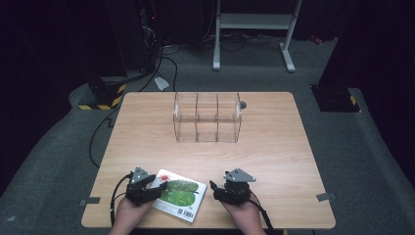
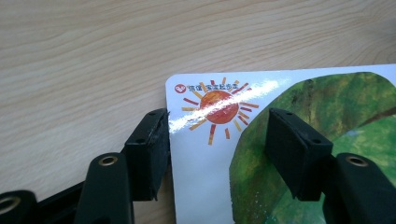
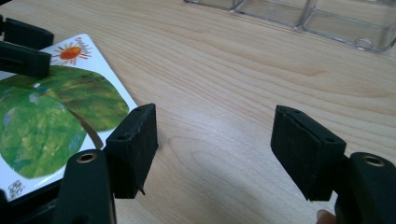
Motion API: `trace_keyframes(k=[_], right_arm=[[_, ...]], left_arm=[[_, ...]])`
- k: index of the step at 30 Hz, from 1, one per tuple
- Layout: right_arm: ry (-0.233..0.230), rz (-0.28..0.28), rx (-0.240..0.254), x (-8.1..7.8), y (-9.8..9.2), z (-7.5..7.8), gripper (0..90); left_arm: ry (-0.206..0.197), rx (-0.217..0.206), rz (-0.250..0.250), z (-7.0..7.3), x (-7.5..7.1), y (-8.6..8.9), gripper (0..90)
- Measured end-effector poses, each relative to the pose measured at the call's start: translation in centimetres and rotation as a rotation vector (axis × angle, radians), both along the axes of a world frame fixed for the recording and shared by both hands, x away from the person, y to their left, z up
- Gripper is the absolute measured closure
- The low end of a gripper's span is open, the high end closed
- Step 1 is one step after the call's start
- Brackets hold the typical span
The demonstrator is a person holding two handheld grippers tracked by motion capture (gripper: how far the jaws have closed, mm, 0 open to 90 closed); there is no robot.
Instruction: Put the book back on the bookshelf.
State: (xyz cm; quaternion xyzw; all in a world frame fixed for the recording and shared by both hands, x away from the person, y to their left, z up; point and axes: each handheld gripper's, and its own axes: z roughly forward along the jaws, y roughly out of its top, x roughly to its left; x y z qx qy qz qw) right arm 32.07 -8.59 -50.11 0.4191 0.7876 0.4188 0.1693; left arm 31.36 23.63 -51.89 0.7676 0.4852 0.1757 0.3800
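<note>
Down at the bottom of the high view, two hands come in, and the left gripper (image 1: 157, 188) sits at lower left, right at the corner of the picture book (image 1: 178, 194). In the left gripper view its jaws stand spread, one hard by the book's left edge, the other over the green cover near the orange sun (image 2: 218, 106); whether the pads press on it cannot be told. The book lies flat on the wooden table (image 1: 147, 132), low and left of centre in the high view. The right gripper (image 1: 214, 190) hovers just to its right, jaws apart with bare wood between them. Further up, at mid-frame, stands the clear three-compartment box (image 1: 207, 117)
</note>
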Motion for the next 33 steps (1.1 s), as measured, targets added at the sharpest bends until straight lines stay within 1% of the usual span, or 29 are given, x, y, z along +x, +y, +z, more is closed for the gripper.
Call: trace_keyframes(k=[1,3,4,5,6,7,8,9,10,11,12,13,14,15,17,18,19,20,21,22,23,26,29,30,31,32,33], right_arm=[[0.012,0.002,0.012,-0.1,0.2,-0.1,31.6],[0.016,0.005,0.012,-0.2,0.3,-0.1,31.5],[0.016,0.008,0.014,-0.3,0.4,-0.2,31.7],[0.021,0.022,0.015,-0.5,0.6,-0.3,33.3],[0.021,0.022,0.015,-0.5,0.6,-0.3,33.3],[0.024,0.031,0.013,-0.6,0.7,-0.4,34.6],[0.024,0.031,0.013,-0.6,0.7,-0.4,34.6],[0.032,0.040,0.016,-0.7,0.8,-0.6,36.2],[0.032,0.040,0.016,-0.7,0.8,-0.6,36.2],[0.039,0.043,0.017,-0.8,0.9,-0.6,37.0],[0.040,0.048,0.013,-0.9,1.1,-0.7,38.2],[0.045,0.065,0.011,-1.2,1.5,-0.9,40.8],[0.049,0.080,0.003,-1.3,1.7,-1.0,41.9],[0.049,0.080,0.003,-1.3,1.7,-1.0,41.9],[0.056,0.100,-0.017,-1.5,2.3,-1.3,45.9],[0.056,0.100,-0.017,-1.5,2.3,-1.3,45.9],[0.081,0.106,0.004,-1.4,2.4,-1.4,46.5],[0.081,0.106,0.004,-1.4,2.4,-1.4,46.5],[0.112,0.119,0.013,-1.4,2.5,-1.5,45.0],[0.112,0.119,0.013,-1.4,2.5,-1.5,45.0],[0.135,0.131,0.022,-1.5,2.8,-1.5,44.4],[0.138,0.134,0.021,-1.7,3.0,-1.6,43.7],[0.148,0.142,0.027,-2.0,3.2,-1.7,43.4],[0.148,0.142,0.027,-2.0,3.2,-1.7,43.4],[0.148,0.150,0.029,-2.1,3.2,-1.7,44.1],[0.165,0.158,0.031,-2.2,3.3,-1.7,44.7],[0.165,0.158,0.031,-2.2,3.3,-1.7,44.7]], left_arm=[[0.000,0.004,-0.002,0.0,0.0,-0.1,40.4],[0.004,0.004,-0.004,0.1,0.0,0.1,40.7],[0.003,0.008,0.001,0.1,-0.1,0.3,40.4],[0.000,-0.001,0.022,0.2,-0.4,1.1,40.0],[0.000,-0.001,0.022,0.2,-0.4,1.1,40.0],[0.006,-0.035,0.042,0.4,-0.9,2.0,40.2],[0.006,-0.035,0.042,0.4,-0.9,2.0,41.4],[0.005,-0.036,0.046,0.6,-1.2,2.8,42.7],[0.005,-0.036,0.046,0.6,-1.2,2.8,44.7],[0.008,-0.043,0.050,0.7,-1.3,3.0,44.7],[0.009,-0.061,0.059,0.7,-1.3,3.1,45.3],[0.016,-0.072,0.054,0.7,-1.3,3.0,46.9],[0.018,-0.058,0.047,0.7,-1.4,2.8,47.1],[0.018,-0.058,0.047,0.7,-1.4,2.8,47.4],[0.022,-0.033,0.032,0.5,-1.5,2.3,47.9],[0.027,-0.026,0.030,0.4,-1.5,2.3,47.9],[0.032,-0.031,0.033,0.3,-1.5,2.3,48.0],[0.039,-0.052,0.043,0.3,-1.5,2.4,48.0],[0.041,-0.064,0.045,0.2,-1.4,2.6,48.2],[0.049,-0.082,0.044,0.2,-1.4,2.7,48.2],[0.044,-0.066,0.041,0.1,-1.5,2.5,48.7],[0.046,-0.054,0.033,0.1,-1.5,2.4,49.9],[0.055,-0.068,0.008,0.1,-1.5,2.2,55.3],[0.055,-0.068,0.008,0.1,-1.5,2.2,56.8],[0.056,-0.069,0.012,0.1,-1.6,2.1,56.8],[0.057,-0.065,0.008,0.1,-1.5,2.2,57.7],[0.061,-0.068,0.005,0.1,-1.5,2.2,57.7]])
